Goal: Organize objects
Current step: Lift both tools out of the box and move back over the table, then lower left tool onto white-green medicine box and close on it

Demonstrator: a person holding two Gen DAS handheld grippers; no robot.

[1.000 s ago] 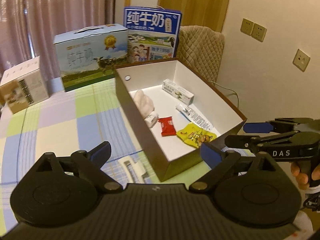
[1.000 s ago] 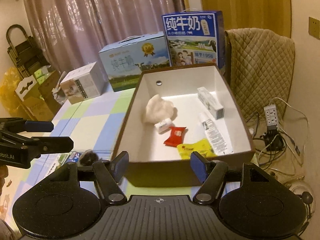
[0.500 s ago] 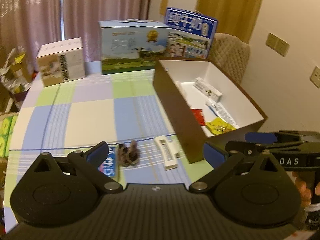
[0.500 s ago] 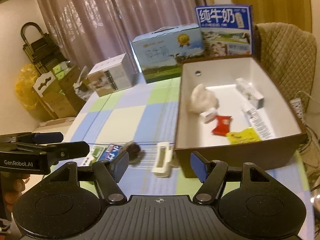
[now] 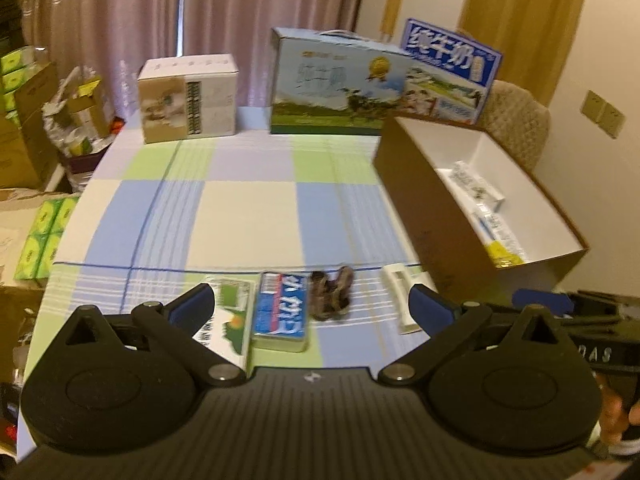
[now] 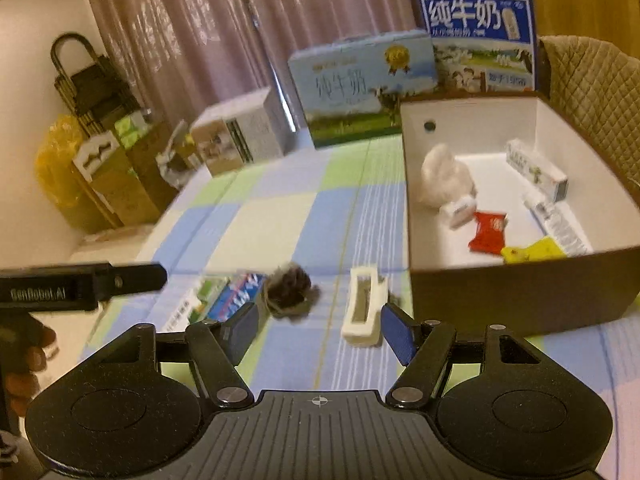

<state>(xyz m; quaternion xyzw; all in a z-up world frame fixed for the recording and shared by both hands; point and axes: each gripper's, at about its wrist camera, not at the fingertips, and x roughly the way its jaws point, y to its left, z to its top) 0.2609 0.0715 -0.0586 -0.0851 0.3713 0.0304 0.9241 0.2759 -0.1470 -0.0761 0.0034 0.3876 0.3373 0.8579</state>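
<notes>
A checked cloth covered the worktop. Near its front edge lay a blue packet, a brown furry thing and a white clip, beside the open box at the right. Both the left tongs and right tongs stood wide and empty.

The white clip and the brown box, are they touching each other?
Apart. In the right wrist view a strip of tablecloth shows between the white clip and the brown box.
</notes>
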